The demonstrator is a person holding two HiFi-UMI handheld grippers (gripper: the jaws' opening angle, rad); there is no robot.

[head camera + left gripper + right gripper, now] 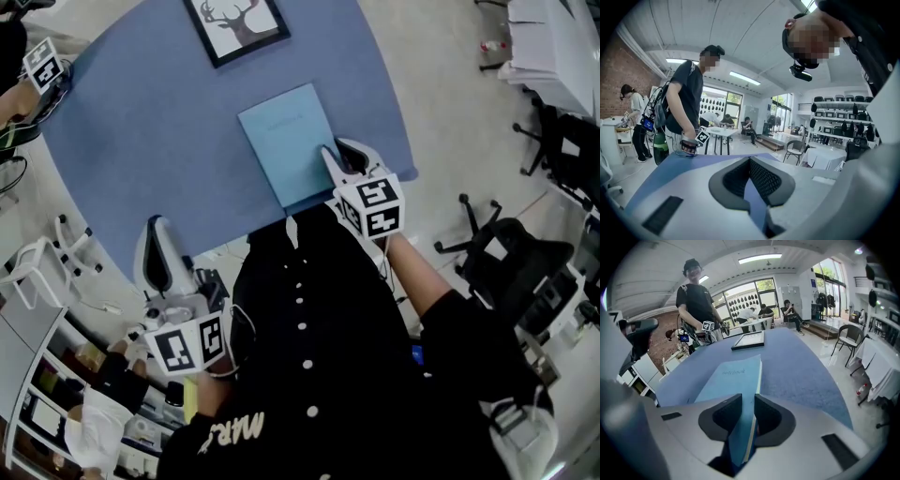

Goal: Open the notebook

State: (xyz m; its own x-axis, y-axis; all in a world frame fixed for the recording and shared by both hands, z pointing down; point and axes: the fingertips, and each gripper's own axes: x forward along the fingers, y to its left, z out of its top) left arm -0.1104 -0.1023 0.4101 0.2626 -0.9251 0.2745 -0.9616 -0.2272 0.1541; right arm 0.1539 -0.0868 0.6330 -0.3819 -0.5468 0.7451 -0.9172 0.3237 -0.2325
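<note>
A light blue notebook (286, 141) lies closed on the blue round table (141, 141), its cover up and its title readable in the right gripper view (731, 380). My right gripper (333, 157) sits at the notebook's near right corner. Its jaws are closed on the near edge there (746, 401), one pad on the cover, the other against the page edges. My left gripper (157, 230) hangs at the table's near left edge, well away from the notebook. Its fingertips meet (750, 161) with nothing between them, and only table shows through the gap behind them.
A framed deer picture (236, 26) lies at the table's far side. Another person (698, 305) with a marker cube (42, 64) stands at the far left edge. Office chairs (506, 253) stand to the right, a shelf (37, 403) at the lower left.
</note>
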